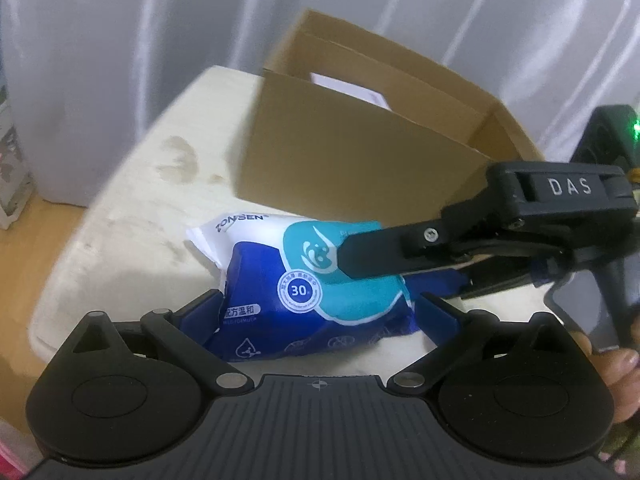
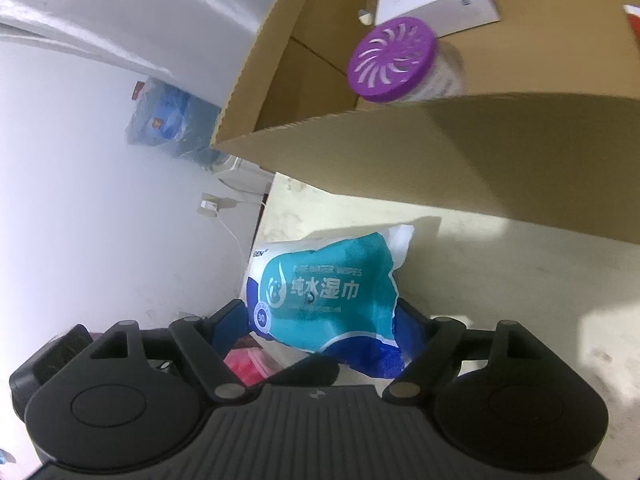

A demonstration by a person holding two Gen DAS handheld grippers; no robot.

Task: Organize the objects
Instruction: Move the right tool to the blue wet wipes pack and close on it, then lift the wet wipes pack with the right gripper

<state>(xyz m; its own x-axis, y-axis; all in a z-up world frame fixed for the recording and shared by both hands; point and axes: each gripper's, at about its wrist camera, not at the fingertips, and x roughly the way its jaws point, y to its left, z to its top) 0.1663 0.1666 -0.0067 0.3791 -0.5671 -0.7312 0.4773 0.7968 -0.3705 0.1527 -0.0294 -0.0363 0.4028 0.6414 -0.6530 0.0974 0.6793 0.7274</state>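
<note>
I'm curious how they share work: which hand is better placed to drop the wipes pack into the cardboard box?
Probably right: the right gripper pinches the wipes pack and looks over the cardboard box rim; the left gripper faces its outer wall.

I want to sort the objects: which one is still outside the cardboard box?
The blue wet wipes pack, lying on the table before the box; the purple-lidded jar and white carton are inside.

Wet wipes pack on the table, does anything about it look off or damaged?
The wet wipes pack looks crumpled and tilted, one end raised, sitting between the left gripper fingers while the right gripper also straddles it. No tear or spill shows. The table has brownish stains near the cardboard box.
</note>
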